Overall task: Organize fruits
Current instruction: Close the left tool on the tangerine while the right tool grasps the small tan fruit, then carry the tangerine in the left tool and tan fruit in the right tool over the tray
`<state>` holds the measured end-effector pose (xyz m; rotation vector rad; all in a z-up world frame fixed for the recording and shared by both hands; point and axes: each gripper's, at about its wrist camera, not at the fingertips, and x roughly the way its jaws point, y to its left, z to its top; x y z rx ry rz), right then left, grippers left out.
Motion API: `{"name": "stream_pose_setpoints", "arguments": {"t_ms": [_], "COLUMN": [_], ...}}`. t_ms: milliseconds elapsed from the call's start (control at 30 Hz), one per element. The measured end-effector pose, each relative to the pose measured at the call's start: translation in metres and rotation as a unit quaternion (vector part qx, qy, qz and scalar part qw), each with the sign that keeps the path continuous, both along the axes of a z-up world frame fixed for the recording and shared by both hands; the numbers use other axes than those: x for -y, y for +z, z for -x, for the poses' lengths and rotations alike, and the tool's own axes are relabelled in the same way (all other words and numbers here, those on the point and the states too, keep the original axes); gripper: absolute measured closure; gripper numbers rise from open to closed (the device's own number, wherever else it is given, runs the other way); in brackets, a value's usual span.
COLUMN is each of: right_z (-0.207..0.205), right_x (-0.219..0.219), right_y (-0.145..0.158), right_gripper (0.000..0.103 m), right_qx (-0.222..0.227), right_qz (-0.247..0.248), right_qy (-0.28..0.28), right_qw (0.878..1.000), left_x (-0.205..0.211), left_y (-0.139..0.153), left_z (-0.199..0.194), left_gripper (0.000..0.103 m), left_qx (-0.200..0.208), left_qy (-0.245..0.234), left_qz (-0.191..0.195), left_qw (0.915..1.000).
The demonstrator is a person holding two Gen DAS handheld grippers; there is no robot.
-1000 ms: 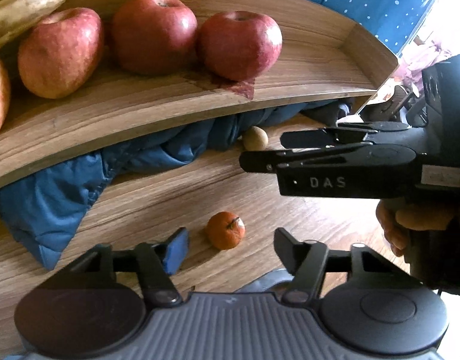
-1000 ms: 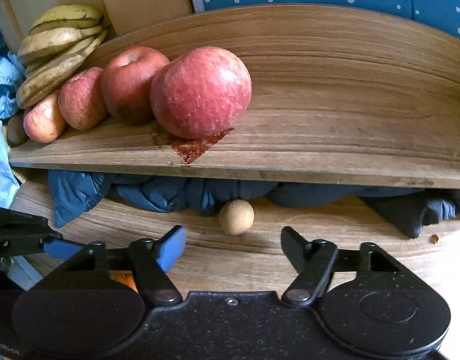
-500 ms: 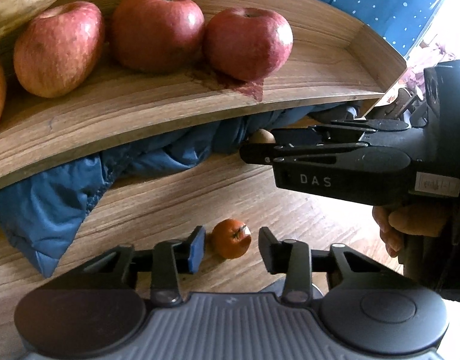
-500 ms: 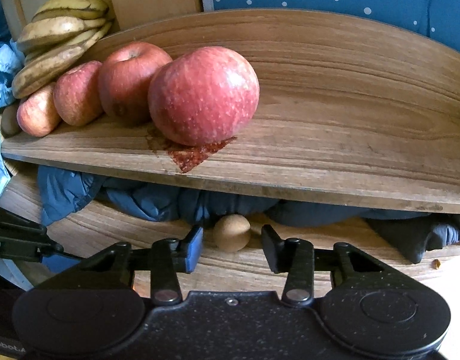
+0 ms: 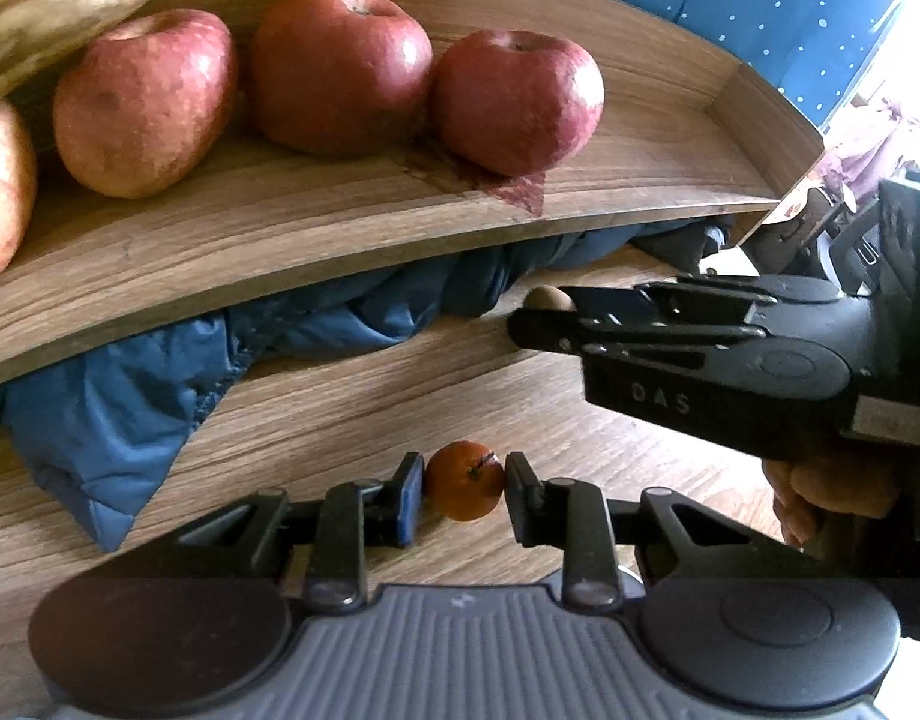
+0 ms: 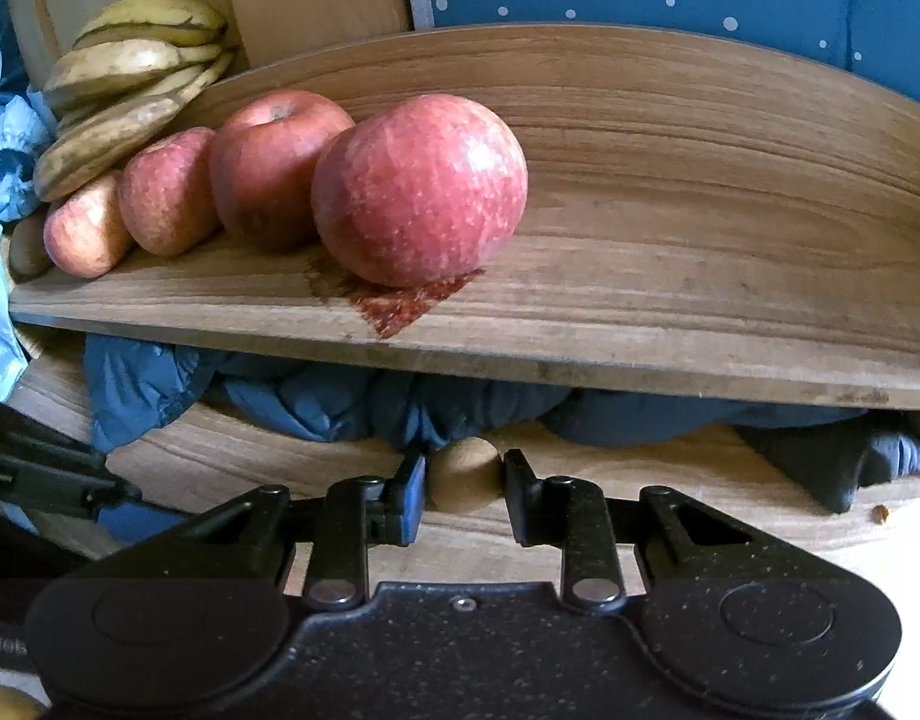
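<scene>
Fruits already sorted sit up on the wooden tray [image 5: 339, 228]: bananas [image 6: 129, 78] at the far left, then a row of red apples [image 5: 339, 66], with the tray's right half bare. Below its front edge, on the worktop [image 5: 351, 408], lie the two small strays. The left tool [image 5: 464, 483] has a little orange mandarin [image 5: 464, 480] squarely between its fingers, stem facing the camera; its jaws are closing and the pads look to be touching the fruit on both sides, the fruit resting low on the wood. Further right and deeper in, against the rumpled blue cloth [image 5: 117, 414] under the tray, the right tool [image 6: 464, 477] is clamped narrow on a round tan fruit [image 6: 464, 474], perhaps a longan or small kiwi. Each fruit lies dead ahead of its own tool, neither being long in any direction. The tray sits above and beyond both, so the coming move, I reckon, is up and forward over that front edge toward the free space right of the apples.
</scene>
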<state>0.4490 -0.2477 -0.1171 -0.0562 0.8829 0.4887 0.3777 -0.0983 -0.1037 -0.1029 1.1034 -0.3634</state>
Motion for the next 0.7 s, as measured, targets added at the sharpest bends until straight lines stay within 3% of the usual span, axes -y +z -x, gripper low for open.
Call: {"name": "stream_pose_setpoints", "arguments": {"t_ms": [700], "right_z": [0.052], "right_x": [0.003], "right_y": [0.041], "right_gripper": [0.074], "right_qx": [0.043], "right_qz": [-0.015], "right_qy": [-0.003], "right_qw": [0.999], "left_x": [-0.023], "left_y": [0.039], "left_z": [0.041], "left_gripper": [0.072], "left_qx": [0.038], "left_qy": [0.052], "left_qz": [-0.003], "left_qw": [0.9979]}}
